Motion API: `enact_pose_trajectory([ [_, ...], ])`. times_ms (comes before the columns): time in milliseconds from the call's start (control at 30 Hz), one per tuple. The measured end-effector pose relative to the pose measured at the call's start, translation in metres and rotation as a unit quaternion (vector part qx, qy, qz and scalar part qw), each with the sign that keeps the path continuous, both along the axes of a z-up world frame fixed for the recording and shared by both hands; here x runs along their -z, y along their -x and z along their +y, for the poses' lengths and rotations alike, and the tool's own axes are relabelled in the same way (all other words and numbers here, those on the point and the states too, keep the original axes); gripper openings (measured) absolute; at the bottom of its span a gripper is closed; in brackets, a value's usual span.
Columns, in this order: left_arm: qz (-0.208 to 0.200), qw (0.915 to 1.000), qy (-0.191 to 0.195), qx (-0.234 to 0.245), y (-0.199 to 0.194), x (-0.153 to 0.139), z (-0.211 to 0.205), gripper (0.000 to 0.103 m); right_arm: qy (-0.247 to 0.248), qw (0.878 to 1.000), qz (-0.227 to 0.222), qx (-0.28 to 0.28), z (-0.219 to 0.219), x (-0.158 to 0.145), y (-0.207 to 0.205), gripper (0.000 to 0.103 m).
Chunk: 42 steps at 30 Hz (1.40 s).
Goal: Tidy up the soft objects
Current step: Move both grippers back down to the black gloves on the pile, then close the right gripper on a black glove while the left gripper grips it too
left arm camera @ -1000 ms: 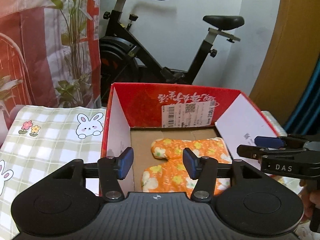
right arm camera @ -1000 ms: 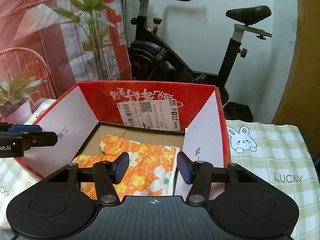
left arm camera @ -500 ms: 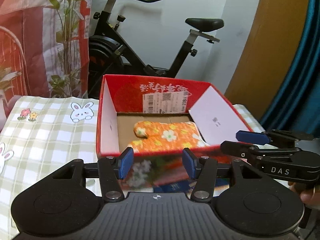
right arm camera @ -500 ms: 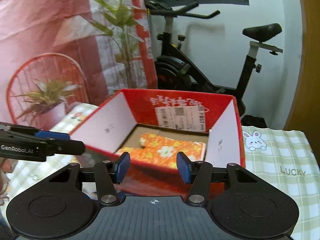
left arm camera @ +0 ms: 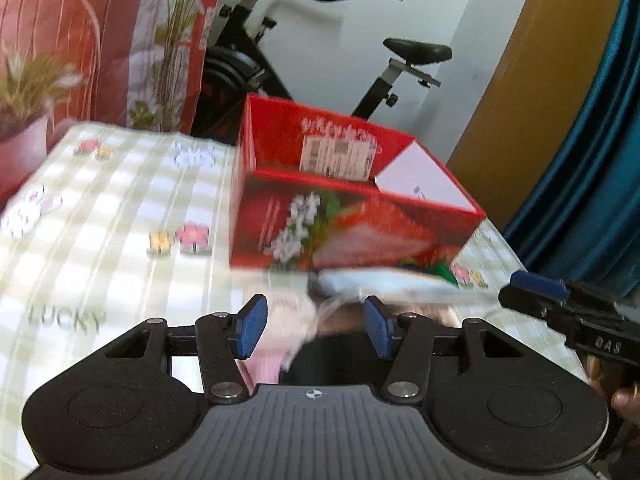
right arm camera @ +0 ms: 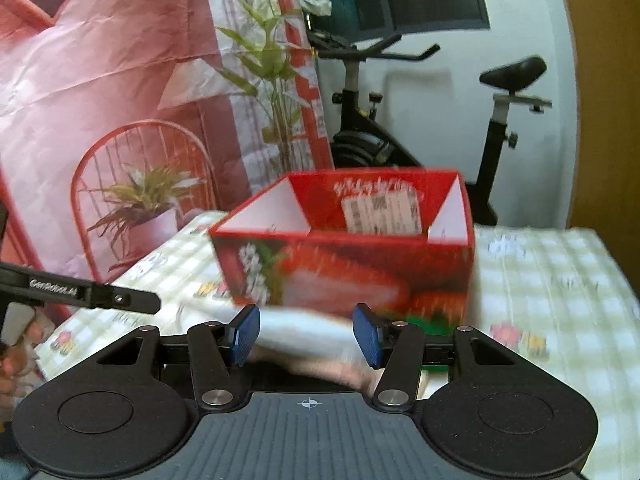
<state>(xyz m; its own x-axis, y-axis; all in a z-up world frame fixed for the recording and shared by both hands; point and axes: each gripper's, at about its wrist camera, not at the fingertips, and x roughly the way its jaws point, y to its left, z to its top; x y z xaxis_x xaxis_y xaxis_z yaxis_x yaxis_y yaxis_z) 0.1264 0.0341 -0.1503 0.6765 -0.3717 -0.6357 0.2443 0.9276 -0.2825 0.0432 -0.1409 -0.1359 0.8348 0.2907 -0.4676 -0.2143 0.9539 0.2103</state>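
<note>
The box (left arm camera: 344,236) is shiny red card with a strawberry picture, and its flaps are plain white inside. A paper label (left arm camera: 338,158) is stuck on its back wall. The tabletop (left arm camera: 100,264) has a soft checked cloth. Each hand-held gripper (left arm camera: 312,326) is dull black plastic with ridges, small shiny metal pins and blue pads (right arm camera: 246,334) that look rubbery.
</note>
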Motion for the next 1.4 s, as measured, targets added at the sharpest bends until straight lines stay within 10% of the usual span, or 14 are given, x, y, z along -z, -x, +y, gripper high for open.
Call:
enact_pose_trajectory([
  [833, 0.09, 0.995, 0.044, -0.005, 0.001, 0.071, 0.001, 0.055, -0.098, 0.984, 0.118, 0.091, -0.037, 0.089, 0.004, 0.06],
  [1400, 0.066, 0.9963, 0.055, -0.008, 0.009, 0.06, 0.003, 0.054, -0.02, 0.998, 0.047, 0.026, -0.003, 0.057, 0.019, 0.029],
])
